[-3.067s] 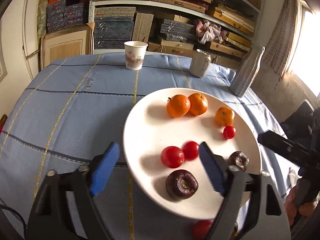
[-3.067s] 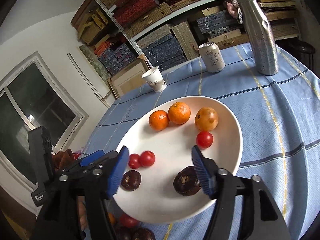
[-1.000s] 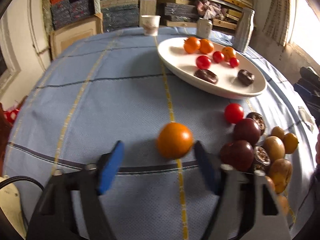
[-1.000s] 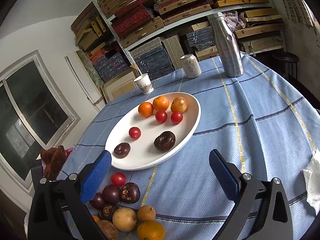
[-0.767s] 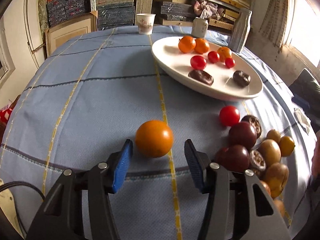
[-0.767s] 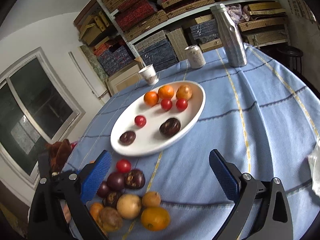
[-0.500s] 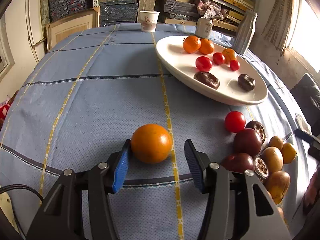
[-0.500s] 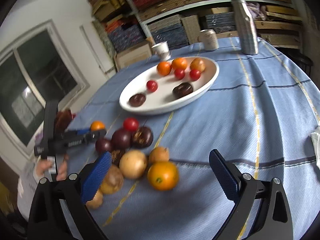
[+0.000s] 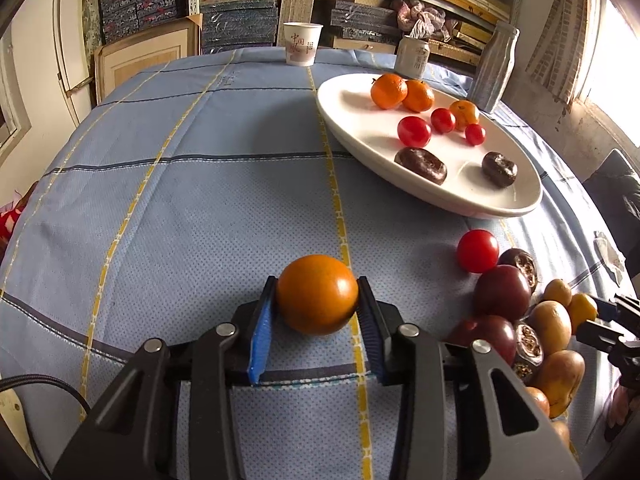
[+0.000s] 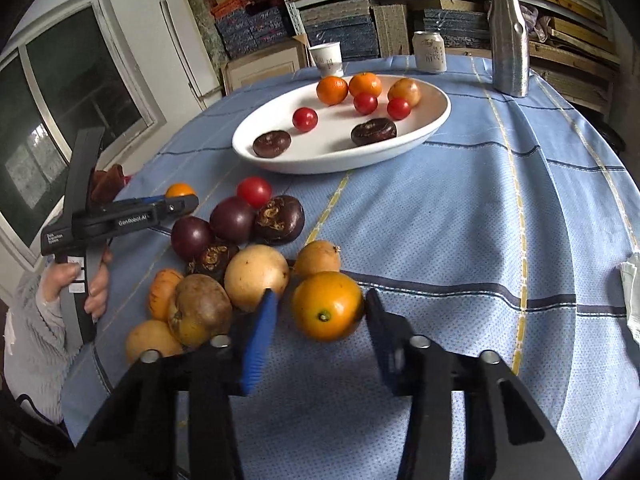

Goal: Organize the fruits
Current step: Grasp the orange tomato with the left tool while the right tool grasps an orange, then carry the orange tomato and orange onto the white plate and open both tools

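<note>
The left claw point(image 9: 317, 311) is closing on an orange point(image 9: 317, 300) that rests on the blue-clothed bench point(image 9: 200, 208), both pads touching its sides. The right claw point(image 10: 318, 322) is closing around another orange point(image 10: 327, 306) beside the fruit pile point(image 10: 224, 252); one pad shows a gap. Oranges look firm, smooth and prone to rolling; grip across the middle. A second ago both claws stood wide. The white plate point(image 9: 360, 148) lies beyond.

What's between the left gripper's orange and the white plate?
Only bare blue tablecloth lies between that orange and the plate, in the left wrist view.
</note>
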Motion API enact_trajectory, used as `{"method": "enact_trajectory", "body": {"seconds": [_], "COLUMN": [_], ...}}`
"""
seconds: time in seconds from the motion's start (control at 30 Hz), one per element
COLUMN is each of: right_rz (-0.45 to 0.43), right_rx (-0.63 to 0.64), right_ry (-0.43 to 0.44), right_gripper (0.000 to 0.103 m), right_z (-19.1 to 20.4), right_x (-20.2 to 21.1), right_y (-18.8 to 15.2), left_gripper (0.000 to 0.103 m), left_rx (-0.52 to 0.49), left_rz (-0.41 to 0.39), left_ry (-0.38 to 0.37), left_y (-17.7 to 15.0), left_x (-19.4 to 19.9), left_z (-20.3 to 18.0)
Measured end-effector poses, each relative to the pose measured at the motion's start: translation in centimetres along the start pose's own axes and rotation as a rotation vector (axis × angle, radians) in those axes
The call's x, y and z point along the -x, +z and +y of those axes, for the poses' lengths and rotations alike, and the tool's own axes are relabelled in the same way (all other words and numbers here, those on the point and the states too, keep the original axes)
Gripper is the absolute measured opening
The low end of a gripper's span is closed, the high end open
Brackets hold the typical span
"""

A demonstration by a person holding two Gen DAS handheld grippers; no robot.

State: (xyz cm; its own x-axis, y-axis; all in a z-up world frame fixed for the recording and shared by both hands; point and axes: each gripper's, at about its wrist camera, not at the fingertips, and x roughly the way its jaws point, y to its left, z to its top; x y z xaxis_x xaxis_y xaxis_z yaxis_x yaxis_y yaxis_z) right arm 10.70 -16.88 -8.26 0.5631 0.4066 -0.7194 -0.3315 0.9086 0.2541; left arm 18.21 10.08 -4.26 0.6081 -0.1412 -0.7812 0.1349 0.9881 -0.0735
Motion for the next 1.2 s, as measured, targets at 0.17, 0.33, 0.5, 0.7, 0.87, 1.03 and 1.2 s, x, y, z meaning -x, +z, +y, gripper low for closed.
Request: {"method": "enact_trajectory", "body": {"seconds": [0.17, 0.33, 0.5, 0.7, 0.87, 1.03, 1.2], "right_rz": [0.008, 0.009, -0.019, -0.141, -0.257, -0.271, -0.192], "right_rx": [-0.012, -0.044, -0.091, -0.111, -0.05, -0.057, -0.099], "right_ry": [0.015, 0.048, 0.091, 0.142, 0.076, 0.08, 0.112], "right_gripper": [0.038, 0.038, 0.038, 0.038, 0.038, 0.038, 0.038], "right_z": [-0.3, -0.9, -1.8, -2.5, -1.9, -1.2, -1.3], "right_x": [-0.1, -0.1, 0.4, 4.0, 7.1, 3.3, -3.1], "right_y": [0.0, 0.0, 0.1, 3.0, 10.5, 14.7, 14.1], "left_gripper": [0.038, 0.038, 0.038, 0.038, 0.038, 0.038, 0.038], "left_rx": [-0.008, -0.007, 0.004, -0.047, -0.067, -0.013, 0.034], "left_rz": [-0.001, -0.012, -0.068, -0.166, -0.24, -0.21, -0.118], "left_ry": [-0.002, -0.04, -0.03, -0.005, -0.022, -0.042, -0.041], "left_y": [0.0, 0.0, 0.1, 4.3, 9.5, 12.4, 12.5], "left_x": [-0.1, 0.1, 1.4, 4.8, 6.2, 2.4, -3.2], "left_z": [-0.1, 0.0, 0.1, -2.3, -5.0, -5.5, -4.4]}}
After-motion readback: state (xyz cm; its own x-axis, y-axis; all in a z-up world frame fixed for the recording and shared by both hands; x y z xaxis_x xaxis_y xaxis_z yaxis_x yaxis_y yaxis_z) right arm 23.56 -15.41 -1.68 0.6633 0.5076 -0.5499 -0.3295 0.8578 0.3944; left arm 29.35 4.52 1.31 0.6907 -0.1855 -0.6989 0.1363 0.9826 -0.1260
